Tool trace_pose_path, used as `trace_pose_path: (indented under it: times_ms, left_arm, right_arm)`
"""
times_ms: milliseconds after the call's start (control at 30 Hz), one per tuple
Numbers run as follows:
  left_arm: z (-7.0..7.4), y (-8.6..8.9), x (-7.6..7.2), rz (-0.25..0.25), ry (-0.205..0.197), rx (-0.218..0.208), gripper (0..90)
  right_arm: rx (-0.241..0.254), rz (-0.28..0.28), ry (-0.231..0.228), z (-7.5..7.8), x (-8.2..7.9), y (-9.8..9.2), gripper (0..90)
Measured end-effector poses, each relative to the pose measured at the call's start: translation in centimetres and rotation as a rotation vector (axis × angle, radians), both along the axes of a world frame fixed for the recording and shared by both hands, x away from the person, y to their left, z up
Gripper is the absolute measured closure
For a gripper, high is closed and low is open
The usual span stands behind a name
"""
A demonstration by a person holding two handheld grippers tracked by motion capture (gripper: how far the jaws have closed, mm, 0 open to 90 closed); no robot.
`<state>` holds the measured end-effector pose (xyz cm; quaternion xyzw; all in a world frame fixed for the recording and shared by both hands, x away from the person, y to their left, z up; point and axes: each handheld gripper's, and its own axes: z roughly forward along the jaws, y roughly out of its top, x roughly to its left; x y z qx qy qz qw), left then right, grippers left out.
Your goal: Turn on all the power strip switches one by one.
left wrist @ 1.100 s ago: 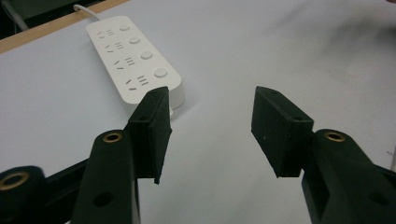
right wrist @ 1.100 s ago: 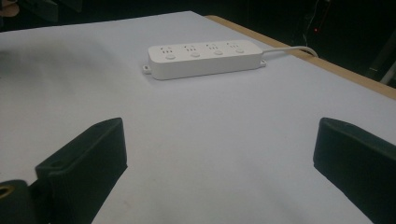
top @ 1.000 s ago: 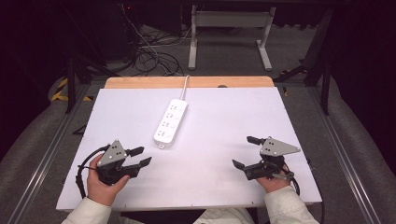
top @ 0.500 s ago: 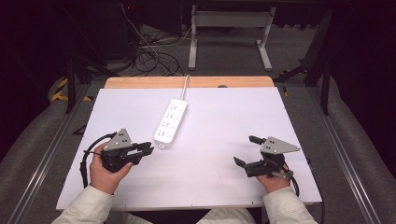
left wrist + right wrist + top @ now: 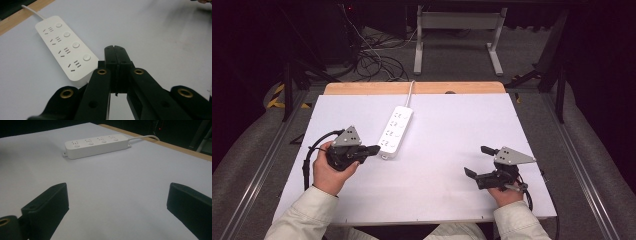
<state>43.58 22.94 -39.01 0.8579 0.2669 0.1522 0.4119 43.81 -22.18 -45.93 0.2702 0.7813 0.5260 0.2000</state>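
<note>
jaws first: from the high view we are seeing the left gripper (image 5: 374, 149) with its 2 black jaws pressed together on nothing, having just been closing, while the right gripper (image 5: 479, 161) is holding its 2 jaws wide apart with nothing between them. we are gripping both tools in our hands, cream sleeves entering from the bottom edge. the white power strip (image 5: 395, 132) is lying flat on the white table (image 5: 452, 125), its near end just beside the left gripper's tip but apart from it, its cord (image 5: 410, 92) running off toward the wooden far edge (image 5: 362, 88). the right gripper is sitting well apart from the strip, near the table's right front.

in the left gripper view we are looking along the closed jaws, meeting in 1 thin seam, with the power strip (image 5: 65, 46) lying ahead and to the left, showing 4 round buttons beside 4 socket groups.

in the right gripper view we are seeing 2 spread jaws at the lower corners, bare table between them, and the power strip (image 5: 96, 145) lying crosswise farther off.
</note>
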Motion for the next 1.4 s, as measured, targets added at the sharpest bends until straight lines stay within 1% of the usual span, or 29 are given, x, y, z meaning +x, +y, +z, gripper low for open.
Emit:
trace_pose_path:
  times_ms: [167, 300, 333, 433, 533, 567, 600, 633, 667, 733, 767, 833, 900, 933, 1033, 1067, 1100, 1133, 1233, 1300, 1333, 1400]
  left_arm:
    - [0.2, -0.4, 0.6, -0.007, 0.003, -0.006, 90.0]
    - [-0.1, -0.7, 1.5, -0.011, 0.038, -0.033, 90.0]
    - [-0.2, -0.7, 1.8, -0.008, 0.039, -0.033, 90.0]
    - [-0.5, -0.9, 2.7, 0.0, 0.061, -0.032, 90.0]
    - [-0.9, -1.3, 3.6, 0.005, 0.07, -0.027, 90.0]
    - [-1.1, -1.4, 3.9, 0.006, 0.07, -0.024, 90.0]
    - [-1.3, -1.6, 4.1, 0.009, 0.078, -0.025, 90.0]
    - [-1.4, -1.7, 4.4, 0.013, 0.076, -0.022, 90.0]
    - [-1.6, -1.8, 4.6, 0.016, 0.082, -0.025, 90.0]
    - [-2.0, -2.0, 5.1, 0.034, 0.08, -0.017, 90.0]
    - [-2.5, -2.2, 5.6, 0.05, 0.092, -0.018, 90.0]
    - [-2.7, -2.3, 5.8, 0.055, 0.091, -0.018, 90.0]
    - [-3.4, -2.6, 6.5, 0.067, 0.103, -0.027, 90.0]
    - [-3.4, -2.6, 6.5, 0.067, 0.103, -0.027, 90.0]
    - [-3.9, -2.9, 6.9, 0.087, 0.098, -0.016, 90.0]
    - [-4.3, -3.1, 7.2, 0.093, 0.097, -0.005, 90.0]
    - [-4.3, -3.1, 7.2, 0.093, 0.097, -0.005, 90.0]
    - [-4.4, -3.1, 7.3, 0.094, 0.093, 0.004, 90.0]
    - [-4.9, -3.3, 7.6, 0.099, 0.108, 0.012, 90.0]
    - [-5.1, -3.4, 7.8, 0.105, 0.107, 0.019, 90.0]
    - [-5.2, -3.4, 7.8, 0.106, 0.112, 0.015, 90.0]
    - [-5.4, -3.6, 8.0, 0.113, 0.108, 0.027, 90.0]
  right_arm:
    - [-0.009, 0.005, -0.003, -0.1, -0.1, 0.2, 4.4]
    - [-0.02, 0.008, -0.003, -0.2, -0.1, 0.4, 4.4]
    - [-0.017, 0.011, 0.001, -0.2, -0.1, 0.4, 4.4]
    - [-0.024, 0.016, 0.004, -0.3, -0.1, 0.6, 4.4]
    - [-0.022, 0.015, 0.011, -0.4, -0.1, 0.6, 4.4]
    - [-0.02, 0.02, 0.019, -0.6, 0.0, 0.6, 4.4]
    - [-0.02, 0.02, 0.019, -0.6, 0.0, 0.6, 4.4]
    - [-0.026, 0.024, 0.024, -0.7, 0.0, 0.7, 4.4]
    - [-0.026, 0.024, 0.024, -0.7, 0.0, 0.7, 4.4]
    - [-0.026, 0.034, 0.022, -0.7, 0.0, 0.8, 4.4]
    - [-0.026, 0.033, 0.022, -0.7, 0.0, 0.9, 4.4]
    - [-0.027, 0.035, 0.023, -0.8, 0.1, 0.9, 4.4]
    - [-0.024, 0.036, 0.023, -0.7, 0.0, 0.8, 4.4]
    - [-0.024, 0.036, 0.023, -0.7, 0.0, 0.8, 4.4]
    - [-0.019, 0.039, 0.021, -0.7, 0.0, 0.8, 4.3]
    - [-0.022, 0.038, 0.018, -0.6, 0.0, 0.7, 4.3]
    - [-0.018, 0.04, 0.016, -0.6, -0.1, 0.6, 4.3]
    - [-0.015, 0.04, 0.012, -0.5, -0.1, 0.6, 4.3]
    - [-0.008, 0.038, 0.01, -0.4, -0.2, 0.4, 4.3]
    - [-0.004, 0.038, 0.009, -0.4, -0.2, 0.4, 4.3]
    - [-0.002, 0.04, 0.009, -0.4, -0.2, 0.3, 4.4]
    - [-0.002, 0.041, 0.008, -0.4, -0.2, 0.3, 4.3]
